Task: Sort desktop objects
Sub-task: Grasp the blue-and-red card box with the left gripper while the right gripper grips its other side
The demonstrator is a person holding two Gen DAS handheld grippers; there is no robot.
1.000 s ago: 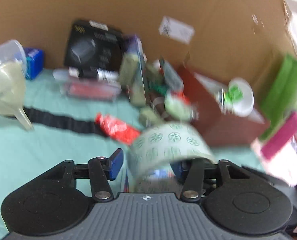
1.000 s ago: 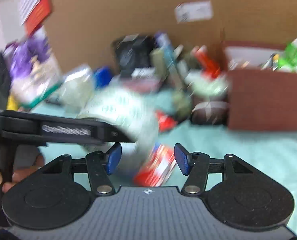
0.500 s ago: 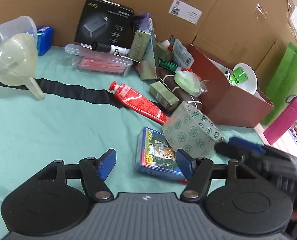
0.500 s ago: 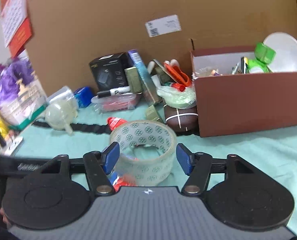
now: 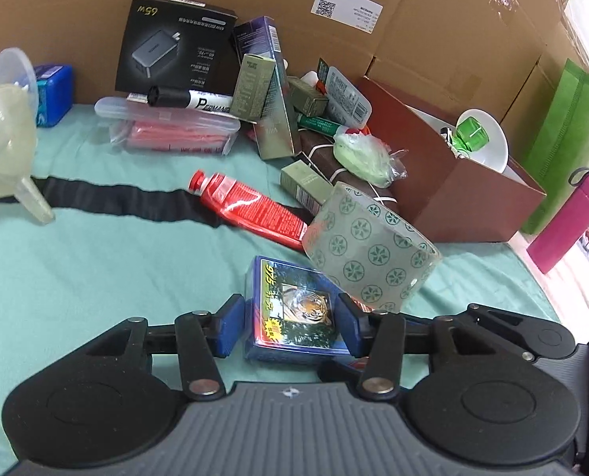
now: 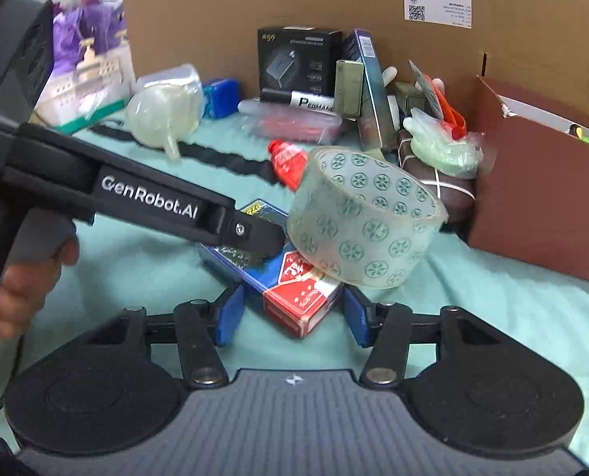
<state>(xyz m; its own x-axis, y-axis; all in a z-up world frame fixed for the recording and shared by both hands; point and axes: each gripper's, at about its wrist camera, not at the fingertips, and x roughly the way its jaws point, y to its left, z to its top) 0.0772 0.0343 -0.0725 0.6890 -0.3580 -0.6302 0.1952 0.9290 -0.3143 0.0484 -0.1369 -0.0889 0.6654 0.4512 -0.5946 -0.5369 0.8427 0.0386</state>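
Observation:
A blue card pack (image 5: 294, 313) with a tiger picture lies on the green cloth between my left gripper's (image 5: 290, 329) blue pads. The jaws are closing, and both pads meet its sides. A red card pack (image 6: 306, 297) lies askew between my right gripper's (image 6: 292, 313) pads. Those jaws are closing too, with a gap still showing on the left side. A roll of clear tape (image 5: 369, 254) with green rosettes leans tilted on the packs, also visible in the right wrist view (image 6: 365, 218). My left gripper's finger (image 6: 254, 234) reaches over the blue pack (image 6: 231, 254).
A brown box (image 5: 472, 198) with a white bowl stands at the right. Behind lie a red tube (image 5: 250, 210), a black strap (image 5: 116, 198), a funnel (image 5: 0, 135), a marker on a plastic case, and small boxes against a cardboard wall. A pink bottle (image 5: 568, 222) stands far right.
The tape roll left my left gripper and now rests tilted on the card packs. Both grippers came down, and their jaws narrowed around the blue and red packs.

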